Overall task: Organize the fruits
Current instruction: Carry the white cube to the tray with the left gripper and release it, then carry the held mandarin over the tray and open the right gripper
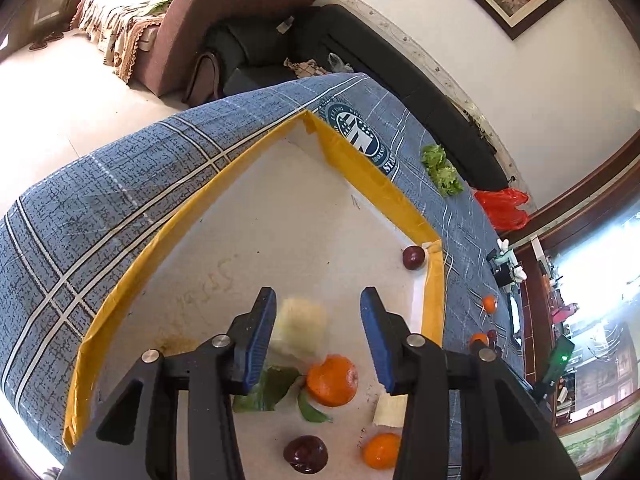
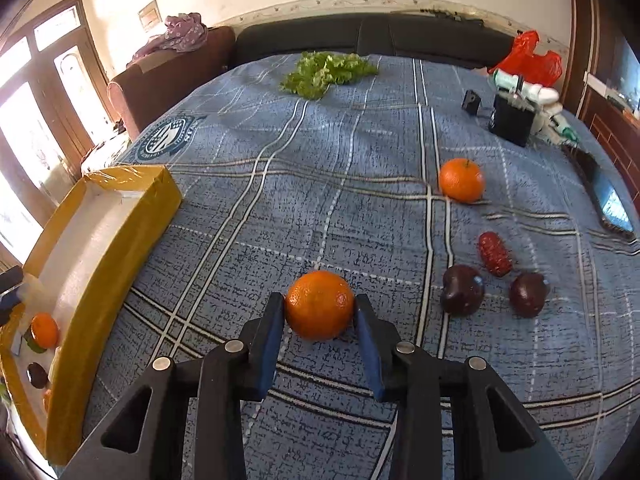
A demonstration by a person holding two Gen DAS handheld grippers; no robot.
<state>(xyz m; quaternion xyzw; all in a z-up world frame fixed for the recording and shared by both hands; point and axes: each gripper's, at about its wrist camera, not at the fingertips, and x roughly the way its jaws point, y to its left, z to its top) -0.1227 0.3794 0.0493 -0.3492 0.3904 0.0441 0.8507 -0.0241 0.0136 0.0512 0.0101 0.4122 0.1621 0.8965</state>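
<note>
My right gripper is shut on an orange just above the blue plaid cloth. Another orange, a red date and two dark plums lie on the cloth to its right. My left gripper is open over the yellow-rimmed tray. Below it in the tray lie a pale fruit chunk, an orange with leaves, a dark plum, a second orange and a plum in the corner. The tray also shows in the right wrist view.
Lettuce lies at the far side of the cloth. A black box, a red plastic bag and a phone sit at the right. A dark sofa stands behind the table.
</note>
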